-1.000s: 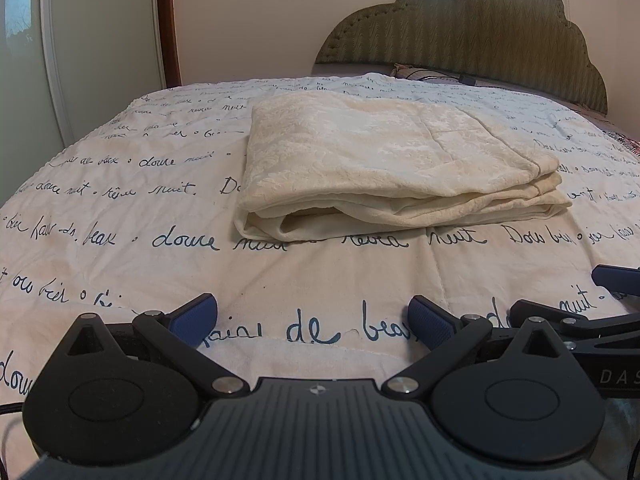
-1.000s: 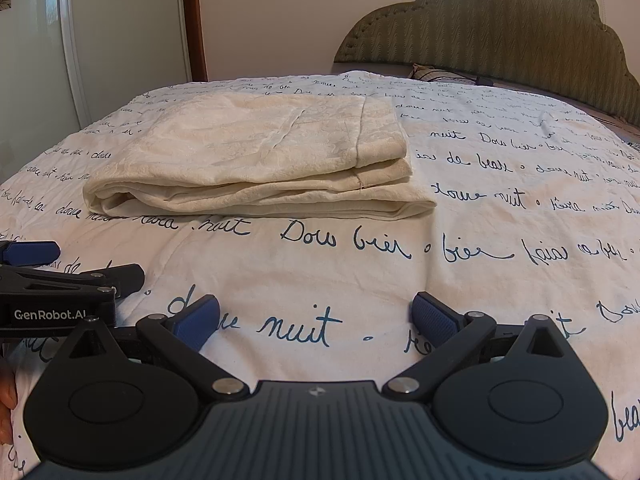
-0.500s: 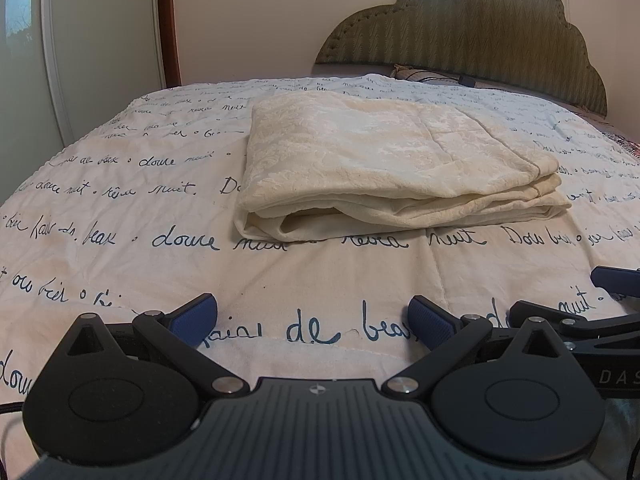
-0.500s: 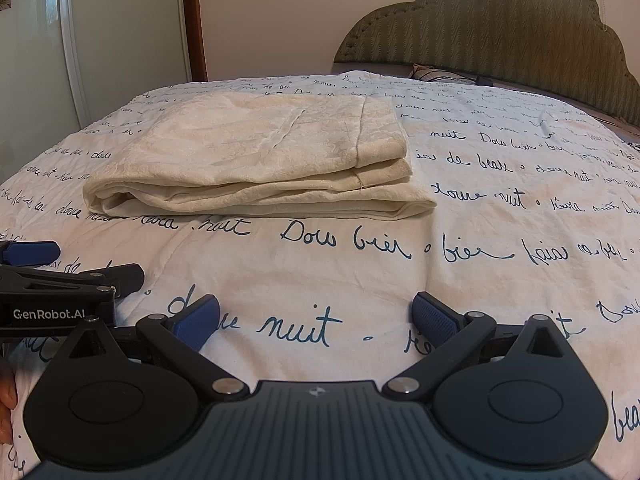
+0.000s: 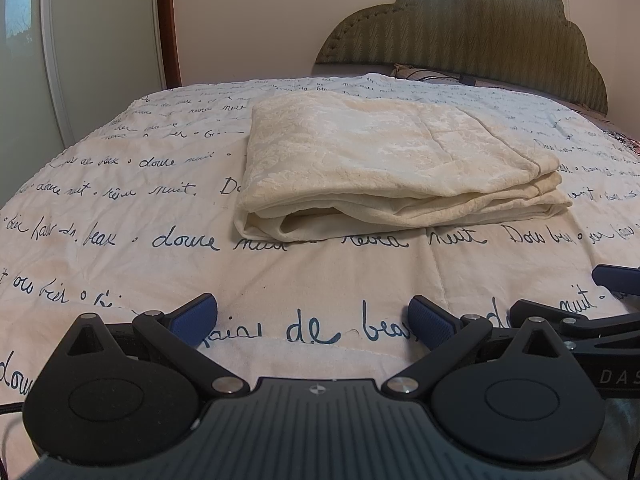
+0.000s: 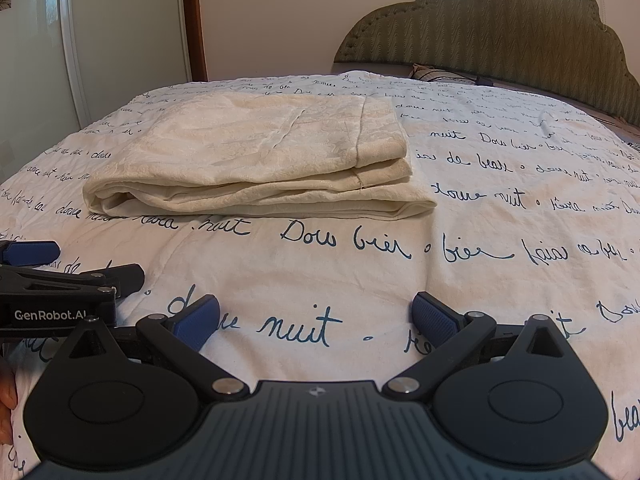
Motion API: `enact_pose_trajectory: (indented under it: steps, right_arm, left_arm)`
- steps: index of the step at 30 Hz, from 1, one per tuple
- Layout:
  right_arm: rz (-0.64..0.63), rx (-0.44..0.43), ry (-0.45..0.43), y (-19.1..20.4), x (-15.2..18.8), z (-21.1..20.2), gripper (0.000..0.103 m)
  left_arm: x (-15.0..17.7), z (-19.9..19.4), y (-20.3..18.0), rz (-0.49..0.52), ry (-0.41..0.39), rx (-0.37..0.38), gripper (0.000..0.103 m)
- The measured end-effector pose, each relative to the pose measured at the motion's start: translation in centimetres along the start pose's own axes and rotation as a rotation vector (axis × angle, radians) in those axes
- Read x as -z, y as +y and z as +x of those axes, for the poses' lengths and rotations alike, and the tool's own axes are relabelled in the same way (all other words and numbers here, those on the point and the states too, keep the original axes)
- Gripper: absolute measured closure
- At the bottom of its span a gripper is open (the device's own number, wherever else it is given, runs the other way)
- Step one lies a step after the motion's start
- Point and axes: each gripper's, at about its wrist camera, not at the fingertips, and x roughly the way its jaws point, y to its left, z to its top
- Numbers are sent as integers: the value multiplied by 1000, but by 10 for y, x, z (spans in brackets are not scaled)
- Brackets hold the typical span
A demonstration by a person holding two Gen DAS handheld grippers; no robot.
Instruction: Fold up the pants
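Observation:
Cream pants (image 5: pixel 384 168) lie folded into a thick flat rectangle in the middle of the bed; the right wrist view has them (image 6: pixel 256 164) left of centre. My left gripper (image 5: pixel 314 320) is open just above the bedspread, well short of the pants' near edge, with nothing between its blue pads (image 5: pixel 196 316). My right gripper (image 6: pixel 316 318) is open too, empty, also short of the pants. Each gripper shows at the other view's side: the right one (image 5: pixel 592 320) and the left one (image 6: pixel 48 280).
A white bedspread (image 5: pixel 120 208) with blue handwriting covers the bed. A green padded headboard (image 5: pixel 472 28) stands behind, with a pillow (image 5: pixel 424 72) at its foot. A white wardrobe door (image 5: pixel 80 52) is on the left. Part of a hand (image 6: pixel 6 396) shows at the lower left.

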Motion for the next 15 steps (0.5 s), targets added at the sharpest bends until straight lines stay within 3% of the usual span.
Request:
enact_pose_trajectory:
  steps: [15]
  right_arm:
    - [0,0,0,0,0,0,0]
  left_arm:
    - [0,0,1,2,0,0,0]
